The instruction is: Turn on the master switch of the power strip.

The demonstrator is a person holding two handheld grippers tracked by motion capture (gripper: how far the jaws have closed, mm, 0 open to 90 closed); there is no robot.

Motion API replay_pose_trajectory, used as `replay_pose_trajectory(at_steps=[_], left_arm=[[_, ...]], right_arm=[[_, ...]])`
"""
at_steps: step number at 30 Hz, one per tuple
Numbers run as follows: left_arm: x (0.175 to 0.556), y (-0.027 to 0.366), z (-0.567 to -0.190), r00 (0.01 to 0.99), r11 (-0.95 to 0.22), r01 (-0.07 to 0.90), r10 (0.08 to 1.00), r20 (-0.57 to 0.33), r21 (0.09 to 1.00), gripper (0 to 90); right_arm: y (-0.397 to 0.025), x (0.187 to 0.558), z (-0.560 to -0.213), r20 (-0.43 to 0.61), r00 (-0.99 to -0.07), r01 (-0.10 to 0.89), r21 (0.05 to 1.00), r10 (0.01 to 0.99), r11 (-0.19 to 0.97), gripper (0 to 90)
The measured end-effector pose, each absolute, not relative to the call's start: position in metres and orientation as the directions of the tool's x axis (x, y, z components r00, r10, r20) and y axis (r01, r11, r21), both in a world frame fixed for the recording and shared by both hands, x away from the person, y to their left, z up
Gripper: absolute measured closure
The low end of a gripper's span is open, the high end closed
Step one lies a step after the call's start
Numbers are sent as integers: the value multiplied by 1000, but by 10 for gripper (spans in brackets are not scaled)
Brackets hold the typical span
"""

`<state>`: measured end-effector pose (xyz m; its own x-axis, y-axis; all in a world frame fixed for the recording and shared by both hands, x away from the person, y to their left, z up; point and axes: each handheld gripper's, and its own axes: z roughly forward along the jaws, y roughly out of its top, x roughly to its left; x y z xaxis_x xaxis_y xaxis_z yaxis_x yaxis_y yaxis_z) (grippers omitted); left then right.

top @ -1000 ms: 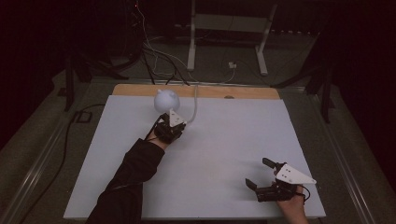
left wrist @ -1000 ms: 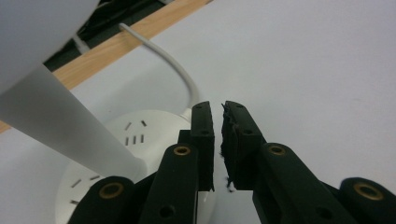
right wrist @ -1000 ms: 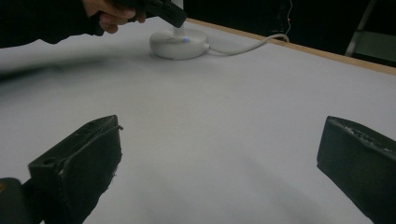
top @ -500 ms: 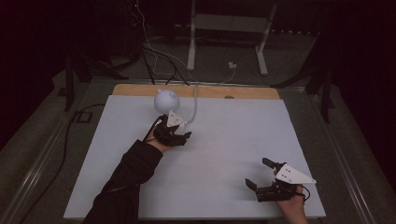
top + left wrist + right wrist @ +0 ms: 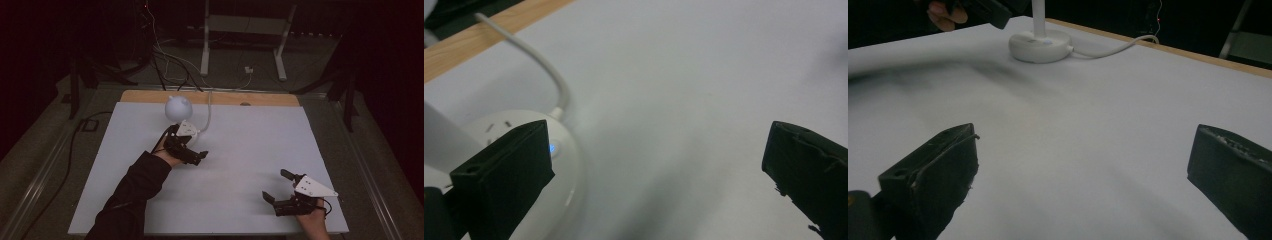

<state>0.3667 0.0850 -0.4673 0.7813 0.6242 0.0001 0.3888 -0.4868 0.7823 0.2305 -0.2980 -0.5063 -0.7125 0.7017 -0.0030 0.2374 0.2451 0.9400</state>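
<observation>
A small white desk lamp with a round head (image 5: 177, 107) stands at the back left of the white tabletop (image 5: 260, 135). Its disc base (image 5: 566, 157) shows a tiny blue light (image 5: 552, 148), and a white cable (image 5: 207, 114) runs back over the wooden edge (image 5: 260, 98). My left gripper (image 5: 199, 156) is open just in front of the base, which lies by its left jaw, untouched. The right gripper (image 5: 276, 185) is open and holds nothing, low over the near right of the table. From there the lamp base (image 5: 1040, 46) lies far ahead.
The room around the table is dark. Behind the table are a metal stand's legs (image 5: 242, 47), loose cables (image 5: 165, 60) on the floor and a white plug (image 5: 248, 70). A black cable (image 5: 75, 145) trails along the left side.
The left gripper has drawn back a little from the lamp toward the person and slightly right. The right gripper and the lamp have stayed in place.
</observation>
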Motion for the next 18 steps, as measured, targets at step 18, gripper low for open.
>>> replay_pose_trajectory(at_steps=[18], left_arm=[[347, 119, -461, 792, -473, 395, 610, -32, 788, 2]], right_arm=[[-296, 230, -506, -4, -717, 238, 939, 697, 250, 0]])
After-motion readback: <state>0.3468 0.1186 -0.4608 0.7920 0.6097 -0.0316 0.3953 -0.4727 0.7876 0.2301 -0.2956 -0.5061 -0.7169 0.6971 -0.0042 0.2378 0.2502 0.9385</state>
